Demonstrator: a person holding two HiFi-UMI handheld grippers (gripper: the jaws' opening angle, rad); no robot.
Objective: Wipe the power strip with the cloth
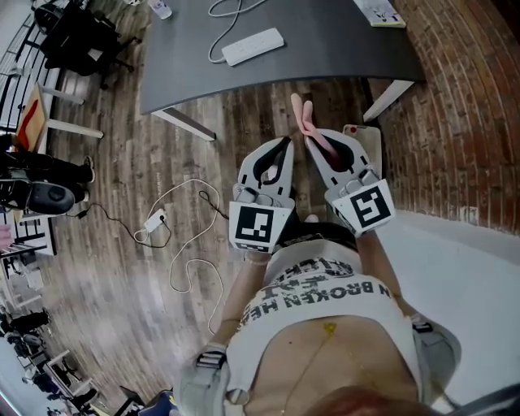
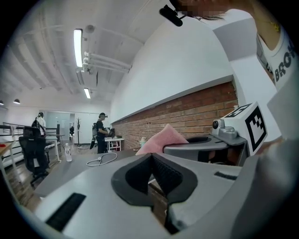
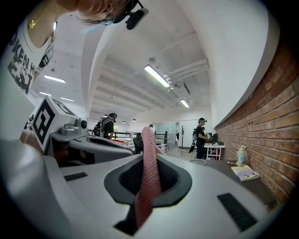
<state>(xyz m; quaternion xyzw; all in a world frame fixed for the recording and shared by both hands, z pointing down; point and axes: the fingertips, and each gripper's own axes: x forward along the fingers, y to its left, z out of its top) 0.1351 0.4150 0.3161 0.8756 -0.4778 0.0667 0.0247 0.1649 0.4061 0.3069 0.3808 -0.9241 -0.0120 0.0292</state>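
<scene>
1. Far left in the head view: a black office chair (image 1: 81, 36) on the wooden floor (image 1: 114, 276). Nearer us, a white adapter with a looping cable (image 1: 154, 219) lies on that floor.
2. The left gripper (image 1: 280, 150) is held in front of the person's body, about level and pointing toward the table (image 1: 325, 57). Its own view shows the left gripper (image 2: 152, 158) clenched, dark pads together with nothing between them.
3. The power strip (image 1: 253, 46) is white and lies flat on the dark grey table, well ahead of both grippers. Neither gripper touches it. Its white cord (image 1: 226, 12) loops away toward the far edge.
4. In the left gripper view we see the table (image 2: 65, 173) with a loop of cord (image 2: 102, 159) on it and a bottle (image 2: 68, 152) further left. A person (image 2: 100, 133) stands by a small white table at the back.
5. The right gripper (image 1: 325, 142) is just beside the left one and also about level. In its own view the right gripper (image 3: 148, 161) is clamped on the cloth (image 3: 148, 177).
6. The cloth (image 1: 305, 118) is pink. It sticks up out of the closed jaws as a narrow fold and is off the table. The left gripper view also catches the cloth (image 2: 163, 137).
7. A booklet (image 1: 380, 12) lies on the table's right end, and we see the booklet (image 3: 245, 172) in the right gripper view too.
8. Far right: a brick wall (image 1: 455, 122).
</scene>
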